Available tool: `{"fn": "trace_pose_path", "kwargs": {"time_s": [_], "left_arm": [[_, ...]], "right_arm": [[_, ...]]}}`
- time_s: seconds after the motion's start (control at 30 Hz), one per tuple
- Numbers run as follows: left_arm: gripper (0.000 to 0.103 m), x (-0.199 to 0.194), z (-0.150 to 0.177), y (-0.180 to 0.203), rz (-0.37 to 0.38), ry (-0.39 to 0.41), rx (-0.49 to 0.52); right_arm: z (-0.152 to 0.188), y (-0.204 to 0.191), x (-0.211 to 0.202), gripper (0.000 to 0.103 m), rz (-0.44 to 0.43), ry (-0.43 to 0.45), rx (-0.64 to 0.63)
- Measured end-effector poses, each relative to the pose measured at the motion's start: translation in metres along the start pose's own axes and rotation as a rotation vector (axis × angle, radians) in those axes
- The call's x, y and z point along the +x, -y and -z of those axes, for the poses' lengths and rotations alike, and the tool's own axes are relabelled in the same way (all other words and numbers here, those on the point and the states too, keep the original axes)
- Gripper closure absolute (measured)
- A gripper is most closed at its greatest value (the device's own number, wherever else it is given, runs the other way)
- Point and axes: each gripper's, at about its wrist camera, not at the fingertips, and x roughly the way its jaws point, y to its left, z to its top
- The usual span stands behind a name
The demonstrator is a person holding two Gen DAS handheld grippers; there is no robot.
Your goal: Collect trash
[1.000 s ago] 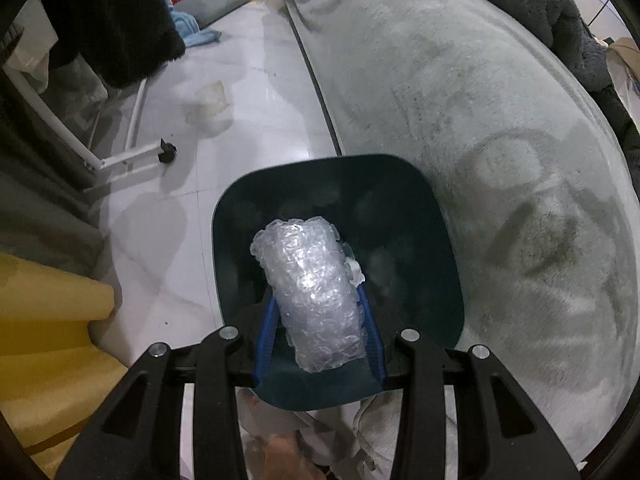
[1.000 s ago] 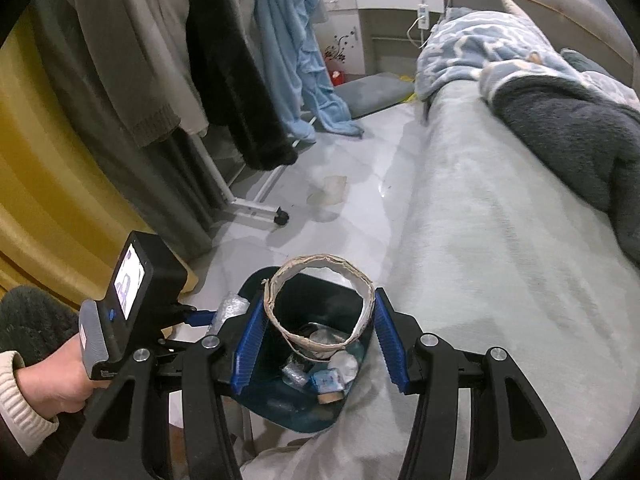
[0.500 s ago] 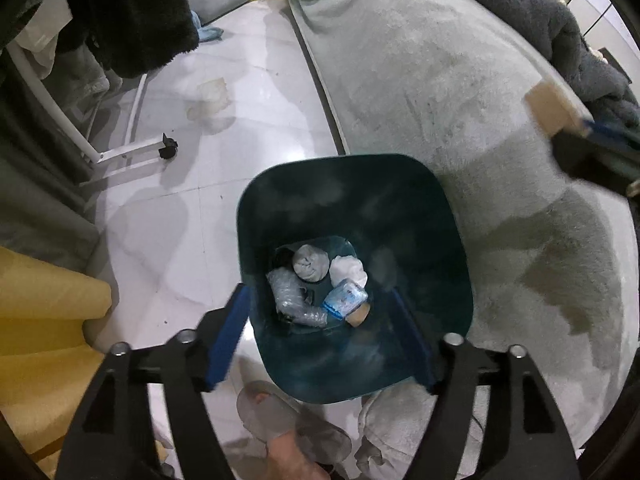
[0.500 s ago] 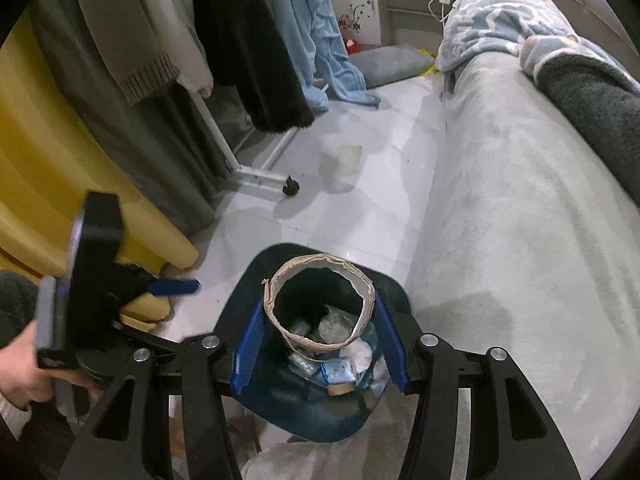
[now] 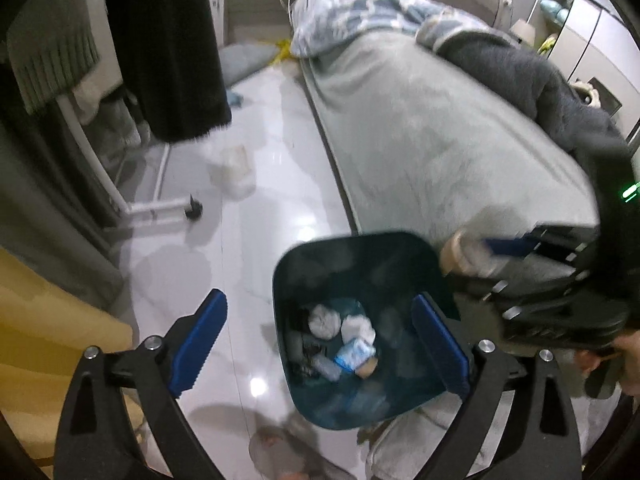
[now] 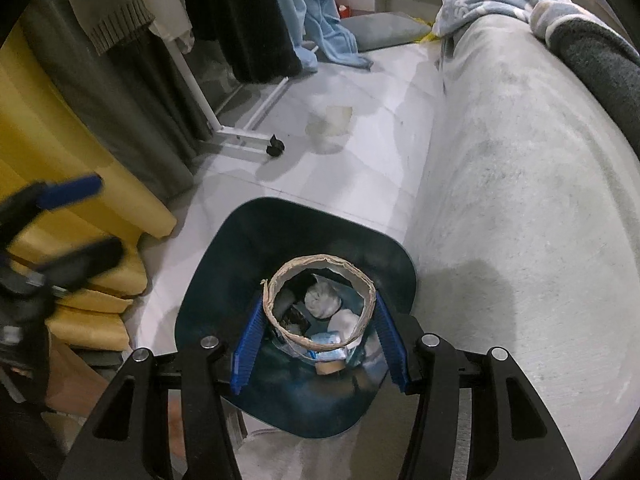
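Holding a cardboard ring (image 6: 322,304) clamped between its fingers directly above the dark bin (image 6: 224,280), the right gripper (image 6: 320,340) pointed steeply down; letting go there looked safest. The left gripper (image 5: 320,344), spread wide and empty, tilted over the bin's left rim.

Below me the glossy white tiled floor (image 6: 372,168) carries the dark teal bin (image 6: 224,272), set against the edge of the bed (image 6: 520,184). Further off on the tiles lie a crumpled clear plastic piece (image 6: 330,126), the clothes rack's wheeled foot (image 6: 248,140) and a grey cushion (image 6: 380,30).
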Motion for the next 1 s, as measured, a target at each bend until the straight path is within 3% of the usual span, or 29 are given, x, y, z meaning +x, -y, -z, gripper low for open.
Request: {"fn": "trace_pose_path", "kwargs": {"time_s": [0.1, 0.37, 0.67, 1.0], "left_arm": [[0.006, -0.018, -0.006, 0.002, 0.005, 0.075, 0.004], [0.005, -0.066, -0.02, 0.017, -0.007, 0.235, 0.019], [0.003, -0.105, -0.019, 0.046, -0.028, 0.361, 0.081], [0.003, -0.139, -0.006, 0.077, -0.038, 0.459, 0.082]], "right_arm": [[0.001, -0.005, 0.002, 0.047, 0.002, -0.009, -0.005], [0.0, -0.008, -0.023, 0.026, 0.009, 0.025, -0.005], [-0.002, 0.001, -0.102, 0.014, 0.087, 0.201, 0.028], [0.042, 0.025, -0.199, 0.004, 0.2, 0.408, 0.084]]}}
